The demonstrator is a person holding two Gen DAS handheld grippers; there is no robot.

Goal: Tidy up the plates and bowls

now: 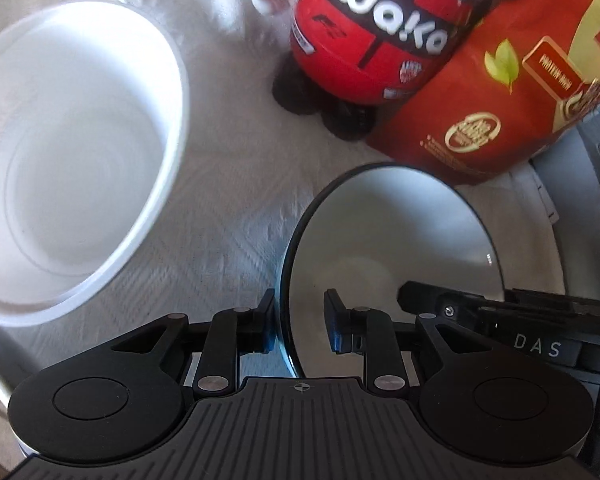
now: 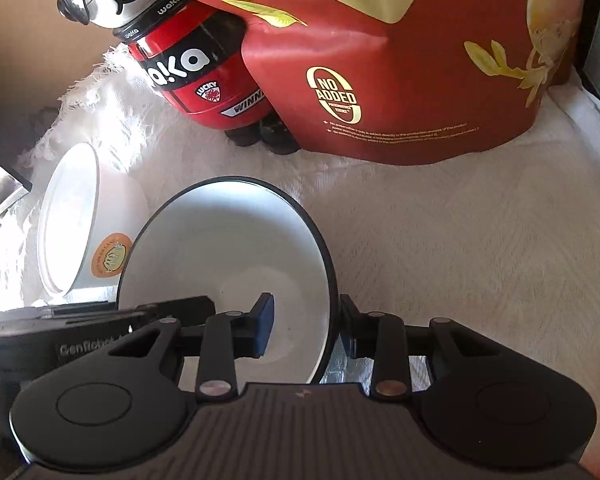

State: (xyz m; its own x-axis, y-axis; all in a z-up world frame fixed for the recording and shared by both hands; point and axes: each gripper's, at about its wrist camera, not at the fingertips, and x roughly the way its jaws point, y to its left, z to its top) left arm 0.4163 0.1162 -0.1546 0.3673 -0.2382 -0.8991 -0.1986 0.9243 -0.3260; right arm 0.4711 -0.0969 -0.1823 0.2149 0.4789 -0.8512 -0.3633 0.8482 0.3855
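Both tongs pinch the rim of the black-edged bowl (image 1: 384, 232) at the bottom middle: left tongs (image 1: 300, 320) and right tongs (image 2: 306, 330). A white bowl (image 1: 72, 160) sits at left on the table (image 1: 228, 208).

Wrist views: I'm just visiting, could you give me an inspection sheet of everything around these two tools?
Surface: white textured cloth, fringed edge.
Job's things: black-rimmed bowl near centre; white bowl apart, to its left.
Clutter: red bear bottle beside red bag, behind.
Tools: left tool and right tool each straddle the black-rimmed bowl's rim, opposite sides; pad contact unclear.
Cables: nothing seen.
Surroundings: brown surface beyond cloth.
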